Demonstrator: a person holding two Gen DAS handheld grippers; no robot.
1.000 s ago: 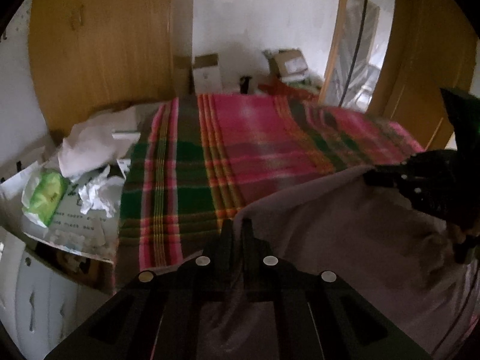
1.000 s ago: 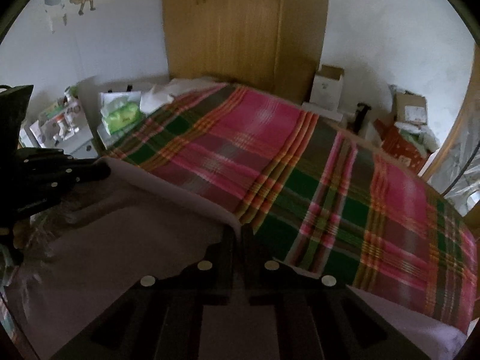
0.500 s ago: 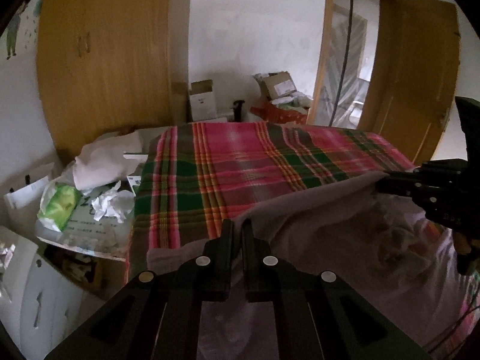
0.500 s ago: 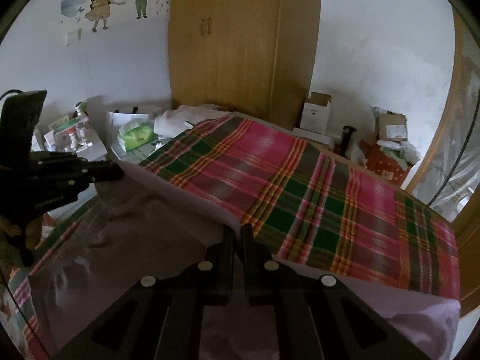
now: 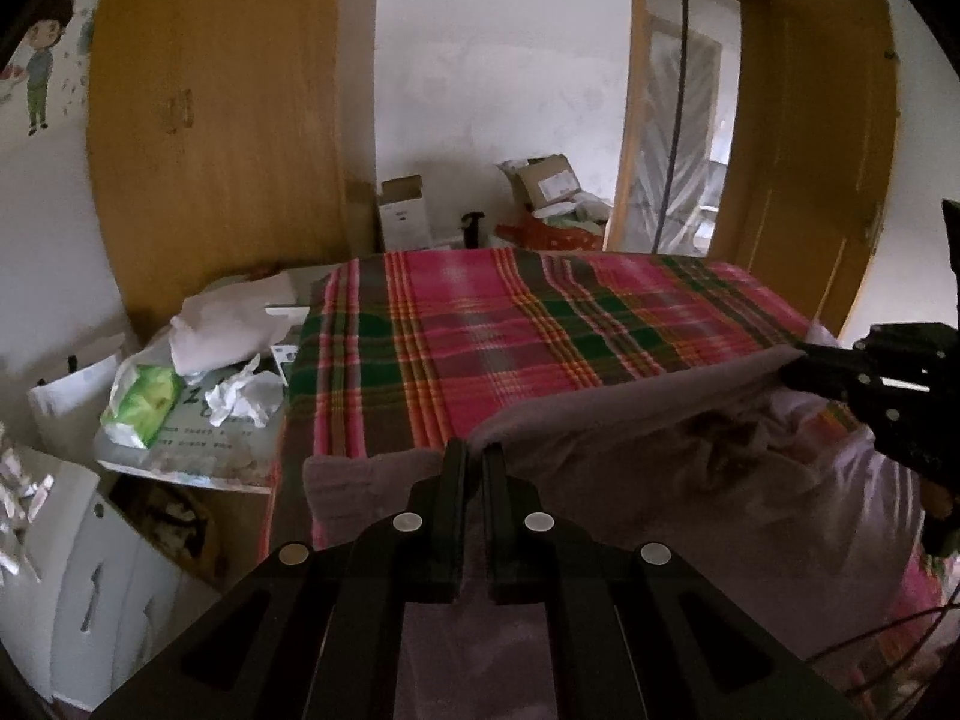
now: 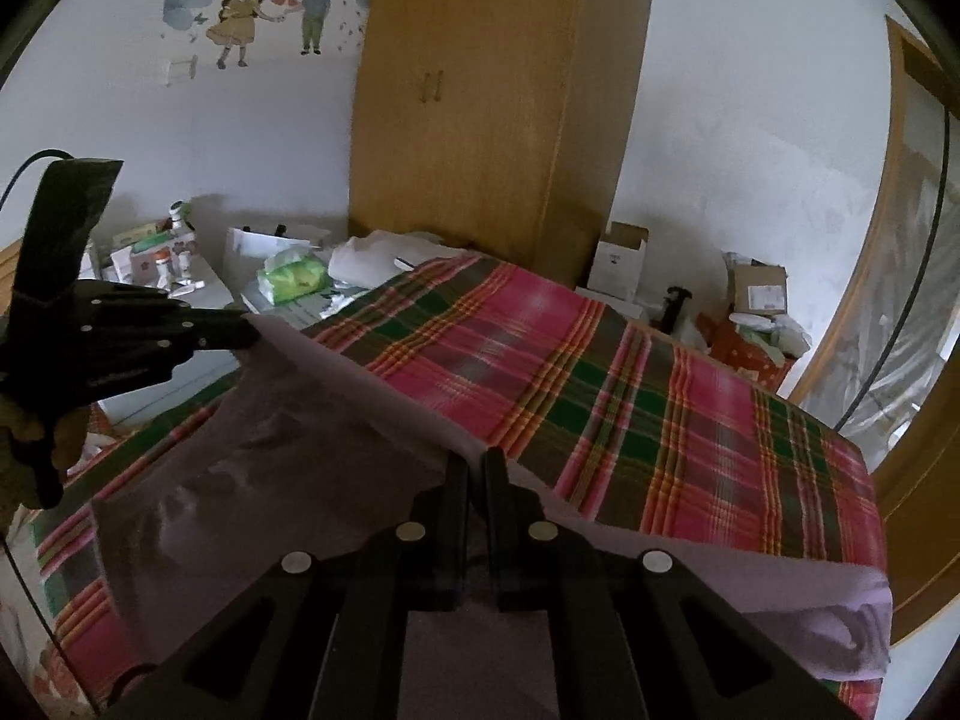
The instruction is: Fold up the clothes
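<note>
Above the plaid-covered bed (image 5: pixel 540 324), a pale mauve garment (image 6: pixel 312 456) hangs stretched between two tools. Left gripper (image 5: pixel 474 456): jaws pressed together, pinching the garment's upper edge at 6 o'clock in its own view. Right gripper (image 6: pixel 477 462): likewise clamped on the same edge, and visible at 3 o'clock in the left view. The edge runs taut between the pinch points, while the body of the garment drapes below toward the bed. Judgement: holding two points apart and raised lets the fabric hang flat, ready to be laid out for a fold. Bedside clutter (image 5: pixel 198 384) at 9 o'clock lies apart from the work.
</note>
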